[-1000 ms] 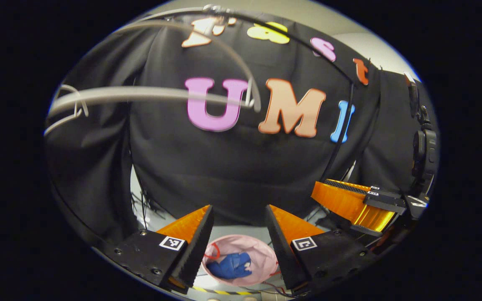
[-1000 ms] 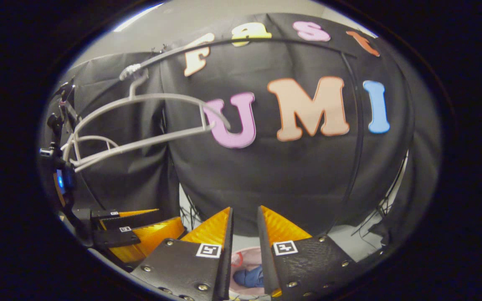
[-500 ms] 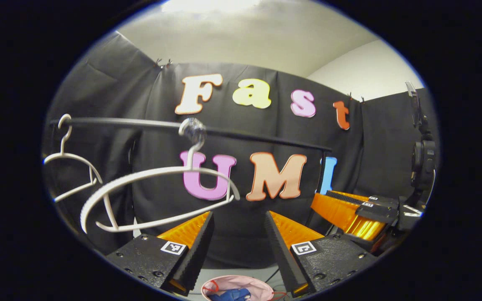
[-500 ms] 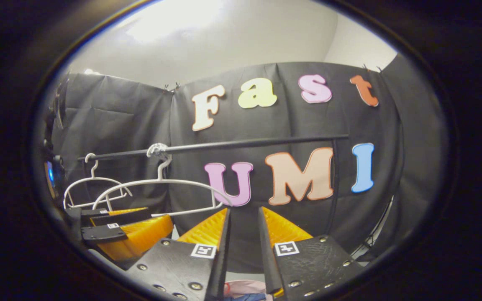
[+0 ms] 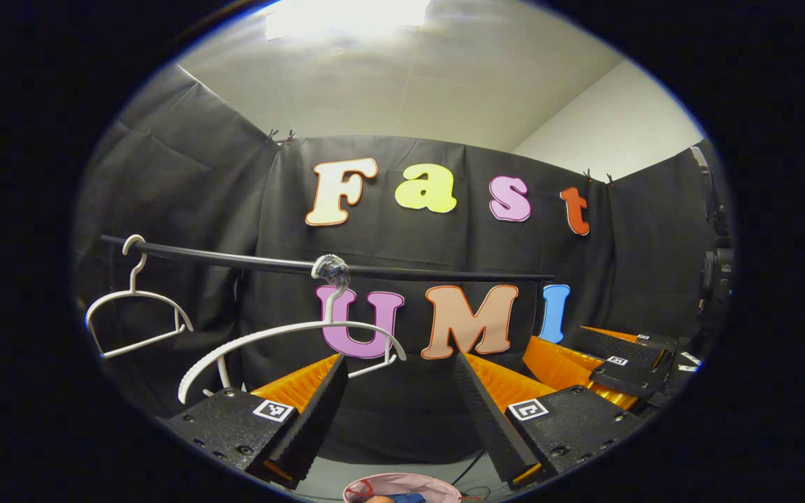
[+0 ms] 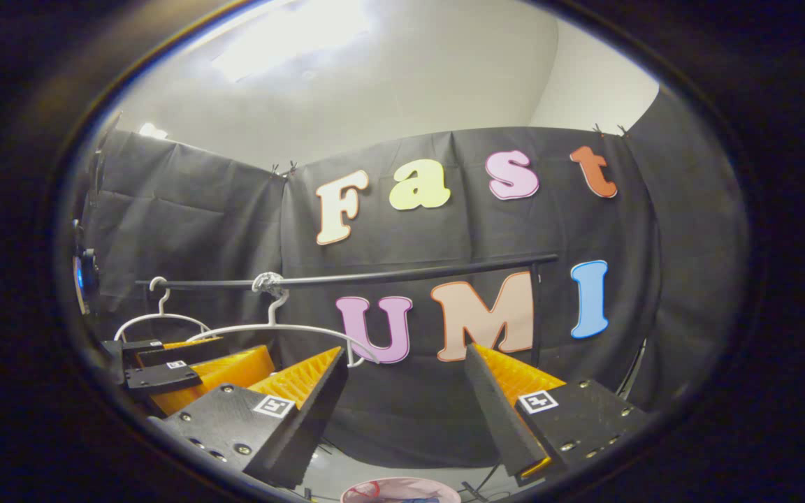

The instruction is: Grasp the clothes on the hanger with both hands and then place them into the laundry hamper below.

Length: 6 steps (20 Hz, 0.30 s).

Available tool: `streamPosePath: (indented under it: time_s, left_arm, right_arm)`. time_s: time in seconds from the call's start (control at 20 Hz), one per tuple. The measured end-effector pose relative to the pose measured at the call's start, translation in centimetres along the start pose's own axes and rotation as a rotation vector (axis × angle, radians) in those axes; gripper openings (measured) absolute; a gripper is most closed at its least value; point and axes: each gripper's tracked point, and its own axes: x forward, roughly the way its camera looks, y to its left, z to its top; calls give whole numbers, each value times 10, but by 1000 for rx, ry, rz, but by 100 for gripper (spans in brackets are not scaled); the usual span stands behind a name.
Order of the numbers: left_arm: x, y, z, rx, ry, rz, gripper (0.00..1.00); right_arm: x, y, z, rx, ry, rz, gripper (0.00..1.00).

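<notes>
- Looking level at the rail [image 5: 388,269] with both tools raised; we take it as our landmark.
- Left gripper [image 5: 395,398]: jaws spread wide, nothing between them, held below the rail's middle.
- Right gripper [image 6: 406,391]: jaws also spread wide and empty, below the rail.
- Near hanger [image 5: 284,335] hooks on the rail at its middle; it hangs bare, no cloth on it. A second hanger [image 5: 133,311] hangs at the rail's left end, also bare.
- Hamper [image 5: 402,489] sits on the floor well below the rail, pink rim just in sight. A blue scrap of clothes [image 5: 406,498] shows inside it in the left gripper view.
- Our read: the garment appears to be in the hamper already, so the task looks done or nearly so.
- Risks from here:
  - Near hanger sits just beside our left finger [image 5: 305,412]; a sideways sweep could snag it and pull it off the rail.
  - Our two tools ride close together; a careless turn could knock one against the other.
  - We see little of the hamper; cloth draped over its rim could slide out unnoticed.
</notes>
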Motion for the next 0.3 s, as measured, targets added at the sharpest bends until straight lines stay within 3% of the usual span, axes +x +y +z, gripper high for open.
streamPosePath:
  time_s: [0.1, 0.3]
  left_arm:
    - [-2, -7, 6, 13, -15, 4, 94]
    - [0, -26, 14, 2, -32, -6, 95]
  right_arm:
    - [-4, -12, 4, -14, -1, -11, 96]
    - [-16, -39, 19, -29, -18, -31, 100]
